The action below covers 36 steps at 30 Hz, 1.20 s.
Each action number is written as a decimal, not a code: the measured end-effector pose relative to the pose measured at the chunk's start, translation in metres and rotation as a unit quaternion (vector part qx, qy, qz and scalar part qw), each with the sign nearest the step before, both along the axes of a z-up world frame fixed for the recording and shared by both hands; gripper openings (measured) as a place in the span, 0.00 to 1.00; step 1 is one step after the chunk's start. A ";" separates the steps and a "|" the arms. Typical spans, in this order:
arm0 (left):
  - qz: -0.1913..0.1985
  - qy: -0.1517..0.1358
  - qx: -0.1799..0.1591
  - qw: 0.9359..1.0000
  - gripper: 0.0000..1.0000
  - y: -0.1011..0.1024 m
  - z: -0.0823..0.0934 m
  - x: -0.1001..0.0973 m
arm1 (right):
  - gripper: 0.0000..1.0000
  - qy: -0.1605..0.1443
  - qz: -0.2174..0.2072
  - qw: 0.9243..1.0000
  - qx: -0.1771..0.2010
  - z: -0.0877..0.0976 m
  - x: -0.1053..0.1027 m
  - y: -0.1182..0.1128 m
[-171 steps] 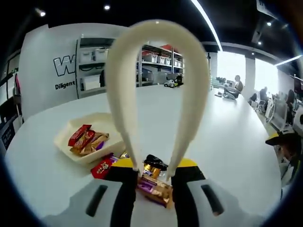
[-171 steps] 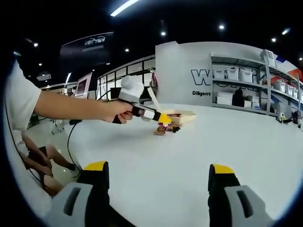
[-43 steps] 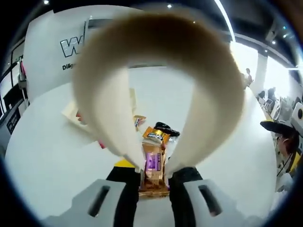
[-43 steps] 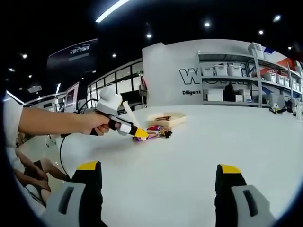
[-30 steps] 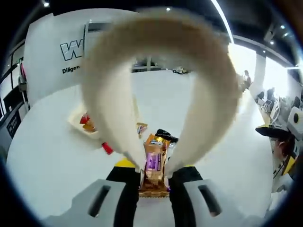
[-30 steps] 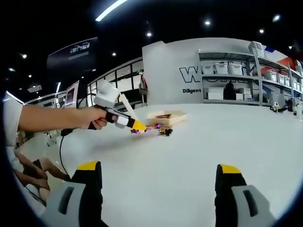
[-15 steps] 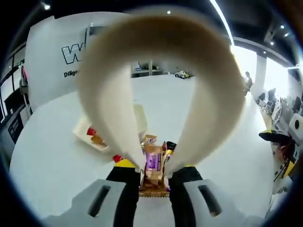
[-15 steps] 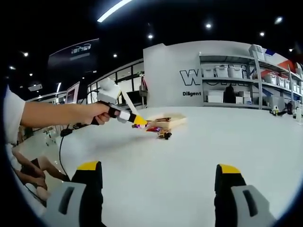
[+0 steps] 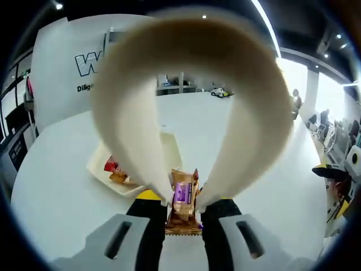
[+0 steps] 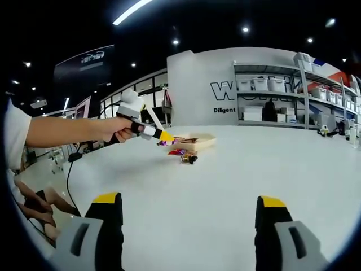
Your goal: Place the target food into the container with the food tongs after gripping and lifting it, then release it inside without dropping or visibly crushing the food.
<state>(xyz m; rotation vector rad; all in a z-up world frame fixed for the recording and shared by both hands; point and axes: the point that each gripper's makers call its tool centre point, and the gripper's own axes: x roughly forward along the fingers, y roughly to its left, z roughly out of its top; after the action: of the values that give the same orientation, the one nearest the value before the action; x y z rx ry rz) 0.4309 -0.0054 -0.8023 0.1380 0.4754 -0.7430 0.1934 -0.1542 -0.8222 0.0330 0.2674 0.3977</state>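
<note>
One wrapped snack bar [image 9: 181, 193] sits pinched in the cream food tongs [image 9: 192, 107], which the left claw [image 9: 181, 217] squeezes shut; bar's long axis runs straight ahead; tray [image 9: 171, 148] lies just ahead-left, below; right claw [image 10: 183, 226] gapes empty, well apart.

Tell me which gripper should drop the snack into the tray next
Left. Its tongs already pinch the snack bar beside the tray; the right gripper hangs open, far back.
</note>
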 end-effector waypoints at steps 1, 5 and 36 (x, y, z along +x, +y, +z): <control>-0.002 -0.001 0.002 1.000 0.21 -0.001 0.001 0.000 | 0.97 0.000 0.000 1.000 0.000 0.000 0.000 0.000; -0.001 -0.002 -0.001 1.000 0.22 -0.005 0.003 0.006 | 0.97 0.000 0.000 1.000 -0.002 0.000 0.001 -0.001; 0.019 0.010 -0.002 1.000 0.22 -0.014 -0.005 0.022 | 0.96 0.005 -0.016 1.000 -0.004 0.001 0.003 -0.023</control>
<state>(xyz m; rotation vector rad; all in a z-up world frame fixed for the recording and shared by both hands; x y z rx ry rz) 0.4526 -0.0192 -0.8076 0.1165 0.4950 -0.7079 0.1965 -0.1772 -0.8216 0.0324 0.2785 0.3648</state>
